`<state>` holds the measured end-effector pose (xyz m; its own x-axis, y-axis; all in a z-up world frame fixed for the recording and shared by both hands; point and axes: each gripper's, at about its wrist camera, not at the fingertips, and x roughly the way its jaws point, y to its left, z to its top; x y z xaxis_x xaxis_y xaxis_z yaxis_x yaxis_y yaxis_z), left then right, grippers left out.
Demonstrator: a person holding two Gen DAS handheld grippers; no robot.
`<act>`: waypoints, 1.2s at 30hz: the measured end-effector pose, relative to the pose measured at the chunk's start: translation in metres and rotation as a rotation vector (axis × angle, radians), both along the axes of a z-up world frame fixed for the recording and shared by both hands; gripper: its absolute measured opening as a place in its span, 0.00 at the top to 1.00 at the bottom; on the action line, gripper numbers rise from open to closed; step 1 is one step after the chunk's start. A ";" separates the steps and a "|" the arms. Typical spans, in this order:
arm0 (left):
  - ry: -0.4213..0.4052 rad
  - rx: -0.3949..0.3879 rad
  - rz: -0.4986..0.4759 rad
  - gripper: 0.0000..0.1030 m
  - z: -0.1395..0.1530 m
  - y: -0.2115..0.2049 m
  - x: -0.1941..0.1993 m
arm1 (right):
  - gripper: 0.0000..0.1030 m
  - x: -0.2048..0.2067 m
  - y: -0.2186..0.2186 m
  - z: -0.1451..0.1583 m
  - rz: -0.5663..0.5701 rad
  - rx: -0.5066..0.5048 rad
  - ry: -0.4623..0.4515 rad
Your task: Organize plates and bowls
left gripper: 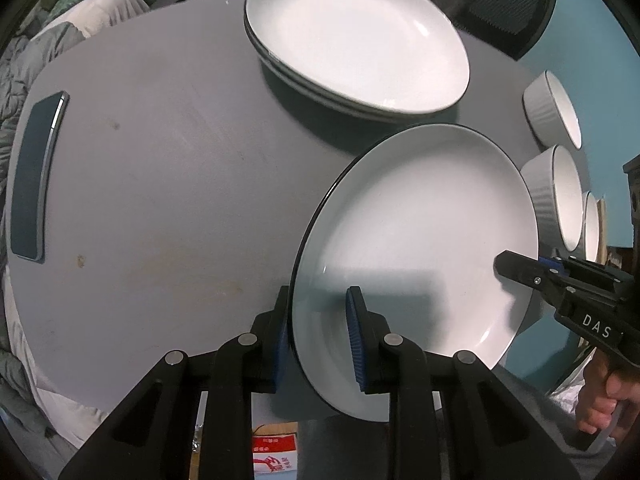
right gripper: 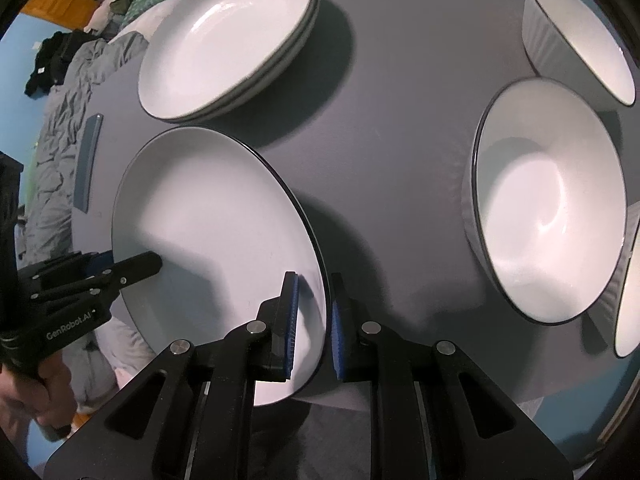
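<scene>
gripping opposite rims of one white plate (left gripper: 416, 240), the left gripper (left gripper: 318, 332) and the right gripper (right gripper: 314, 320) each have their jaws nearly closed on its edge. this plate sits lower right in the left wrist view, below a plate stack (left gripper: 356, 40) on the grey table (left gripper: 160, 160); bowls (right gripper: 552, 200) stand at right.

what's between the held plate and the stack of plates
Only bare grey table lies between the held plate and the stack of plates; the right wrist view shows that gap most clearly.
</scene>
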<state>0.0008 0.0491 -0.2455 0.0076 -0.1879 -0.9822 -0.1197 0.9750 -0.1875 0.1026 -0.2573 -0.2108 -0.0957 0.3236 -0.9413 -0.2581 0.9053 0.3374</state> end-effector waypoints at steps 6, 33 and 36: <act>-0.032 0.001 0.019 0.75 0.012 0.002 0.015 | 0.86 0.012 -0.002 0.013 0.007 0.012 -0.028; -0.133 0.046 0.080 0.75 0.052 0.026 0.125 | 0.86 0.099 0.035 0.047 0.053 0.038 -0.131; -0.126 0.047 0.096 0.74 0.048 0.030 0.132 | 0.86 0.111 0.038 0.045 0.057 0.037 -0.127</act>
<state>0.1327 0.0795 -0.1973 0.1469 -0.1345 -0.9800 -0.1909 0.9682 -0.1615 0.2140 -0.2192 -0.1655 0.0041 0.3562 -0.9344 -0.3518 0.8752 0.3321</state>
